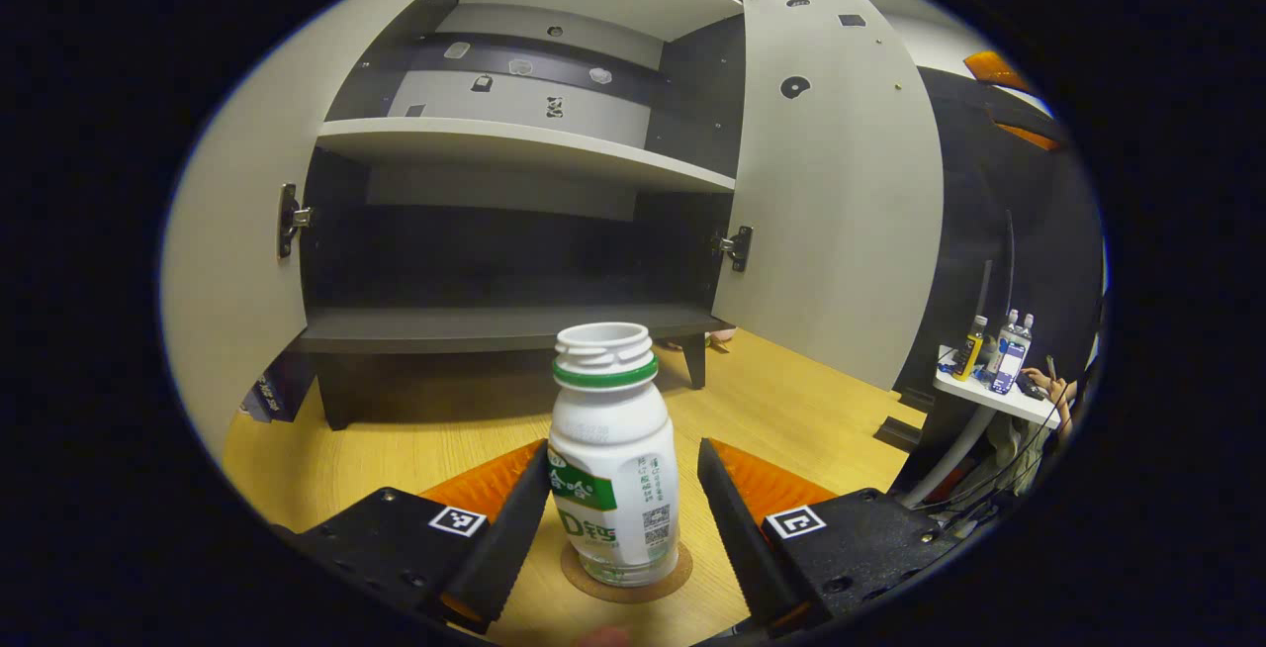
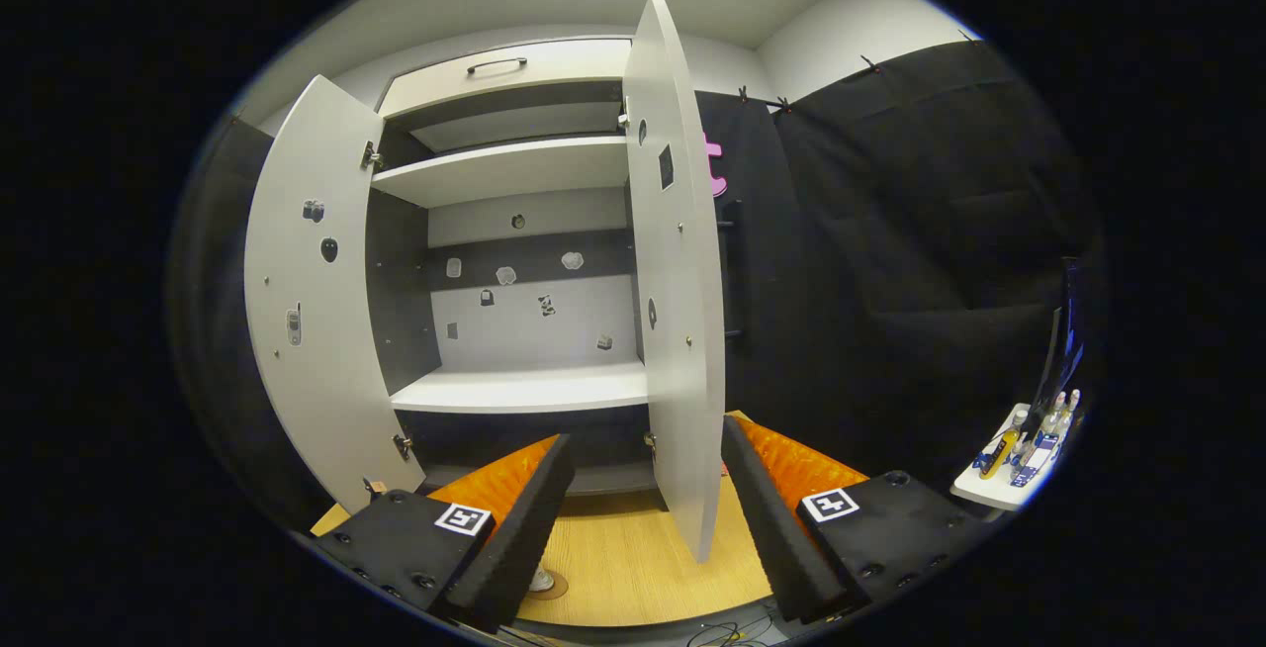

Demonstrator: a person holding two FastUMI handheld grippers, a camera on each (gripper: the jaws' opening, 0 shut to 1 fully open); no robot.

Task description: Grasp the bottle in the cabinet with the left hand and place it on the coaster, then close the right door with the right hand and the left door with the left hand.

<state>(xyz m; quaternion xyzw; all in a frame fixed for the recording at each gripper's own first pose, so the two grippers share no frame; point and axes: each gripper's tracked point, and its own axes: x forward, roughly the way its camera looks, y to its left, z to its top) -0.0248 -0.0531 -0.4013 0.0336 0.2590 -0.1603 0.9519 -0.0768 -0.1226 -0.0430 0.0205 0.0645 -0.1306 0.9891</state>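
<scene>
The bottle (image 1: 613, 454) stands upright, open mouth up, on the coaster (image 1: 627, 578) on the tabletop (image 1: 415, 454), between the left gripper (image 1: 623, 518) fingers, which are spread apart without touching it. The right gripper (image 2: 643, 518) fingers are apart too, hiding most of the bottle's base. Beyond, both cabinet (image 1: 504, 142) doors stand open.

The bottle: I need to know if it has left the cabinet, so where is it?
In the left gripper view the bottle stands on the coaster on the table, between the open left gripper, in front of the cabinet.
</scene>
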